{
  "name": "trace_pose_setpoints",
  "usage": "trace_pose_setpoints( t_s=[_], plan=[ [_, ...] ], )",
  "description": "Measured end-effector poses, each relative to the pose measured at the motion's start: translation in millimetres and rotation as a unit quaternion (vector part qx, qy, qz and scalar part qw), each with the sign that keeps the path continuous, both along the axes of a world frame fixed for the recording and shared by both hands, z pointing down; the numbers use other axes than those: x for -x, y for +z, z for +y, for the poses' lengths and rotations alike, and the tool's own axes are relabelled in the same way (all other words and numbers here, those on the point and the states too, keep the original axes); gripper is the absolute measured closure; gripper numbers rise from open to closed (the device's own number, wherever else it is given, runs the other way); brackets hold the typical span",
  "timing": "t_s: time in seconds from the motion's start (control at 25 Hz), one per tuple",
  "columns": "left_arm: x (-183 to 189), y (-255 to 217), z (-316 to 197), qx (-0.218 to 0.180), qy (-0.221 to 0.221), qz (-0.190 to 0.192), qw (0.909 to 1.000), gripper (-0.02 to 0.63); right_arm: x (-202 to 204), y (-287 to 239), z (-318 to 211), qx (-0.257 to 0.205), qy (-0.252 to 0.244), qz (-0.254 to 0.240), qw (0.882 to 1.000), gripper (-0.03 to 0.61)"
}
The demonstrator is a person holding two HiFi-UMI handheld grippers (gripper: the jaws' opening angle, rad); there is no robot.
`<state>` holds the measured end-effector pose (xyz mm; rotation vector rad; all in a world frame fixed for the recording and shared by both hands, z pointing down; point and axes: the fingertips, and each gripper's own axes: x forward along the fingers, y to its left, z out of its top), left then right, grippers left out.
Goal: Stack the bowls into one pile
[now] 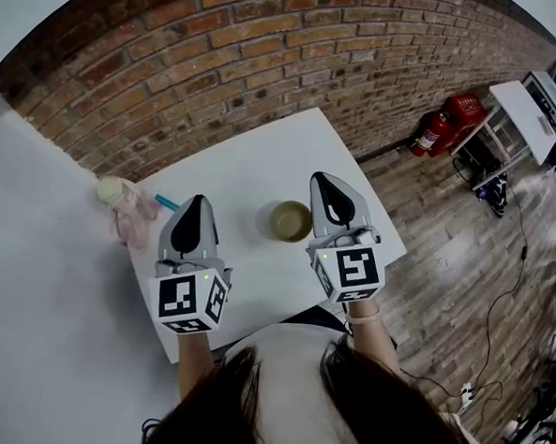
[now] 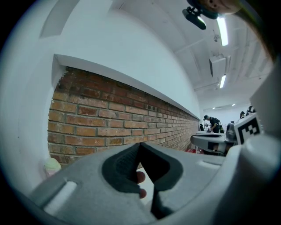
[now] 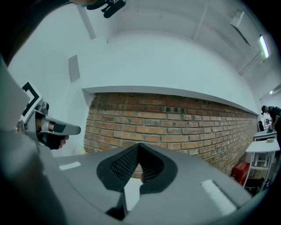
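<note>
A red-brick wall and a wood-plank floor frame a white table, over which a person holds two grippers pointing level toward the wall. The left gripper and the right gripper are both clenched tip to tip, with nothing between their jaws. An olive-brown bowl (one or several nested, the head view cannot settle) sits on the table between the two grippers, nearer the right one. A pink plush toy lies at the table's left edge.
</note>
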<state>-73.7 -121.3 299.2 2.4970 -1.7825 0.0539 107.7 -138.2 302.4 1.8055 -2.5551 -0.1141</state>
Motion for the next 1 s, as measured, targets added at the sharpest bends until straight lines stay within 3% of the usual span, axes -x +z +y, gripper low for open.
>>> trace_pose_setpoints(
  t_s=[1.0],
  plan=[
    [-5, 9, -13, 0.016, 0.008, 0.008, 0.9998, 0.614, 5, 7, -13, 0.009, -0.003, -0.002, 1.000, 0.577]
  ],
)
